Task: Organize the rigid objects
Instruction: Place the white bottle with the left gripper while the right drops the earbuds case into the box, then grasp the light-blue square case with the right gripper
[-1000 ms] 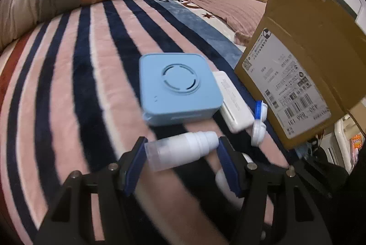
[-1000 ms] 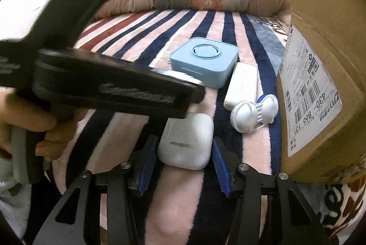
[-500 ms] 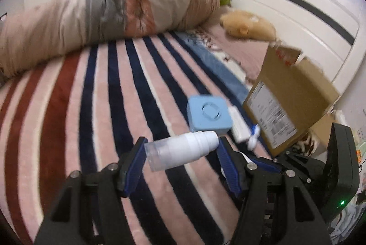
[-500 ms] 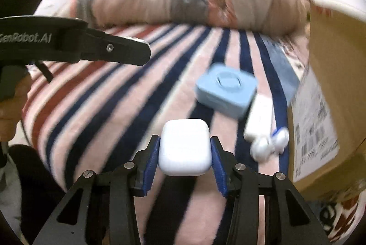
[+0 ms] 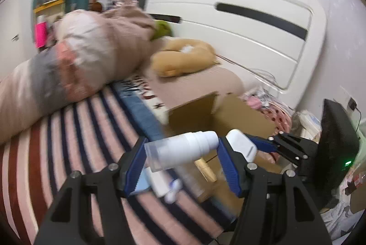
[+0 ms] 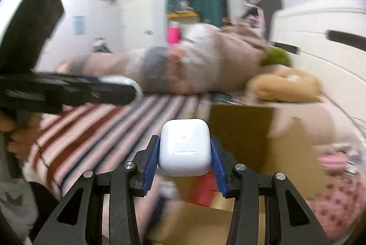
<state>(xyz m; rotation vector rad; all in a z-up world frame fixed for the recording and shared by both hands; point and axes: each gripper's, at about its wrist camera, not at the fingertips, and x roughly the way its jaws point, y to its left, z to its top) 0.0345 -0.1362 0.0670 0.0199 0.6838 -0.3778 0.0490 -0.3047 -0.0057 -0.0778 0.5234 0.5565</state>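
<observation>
My left gripper is shut on a white pump bottle with a clear cap, held crosswise in the air above the edge of the open cardboard box. My right gripper is shut on a white earbud case, held over the box. In the left wrist view the right gripper and its case show just right of my bottle. A blue square device, a white case and a white-and-blue contact lens case lie blurred on the striped blanket below.
The box holds a gold tube and something red. A striped blanket covers the bed, with a rolled duvet, a tan plush and a white headboard behind. The left gripper's body crosses the right wrist view.
Both grippers have risen from the blanket with their objects and swung right, over the open box. The views now look across the bed toward the headboard.
</observation>
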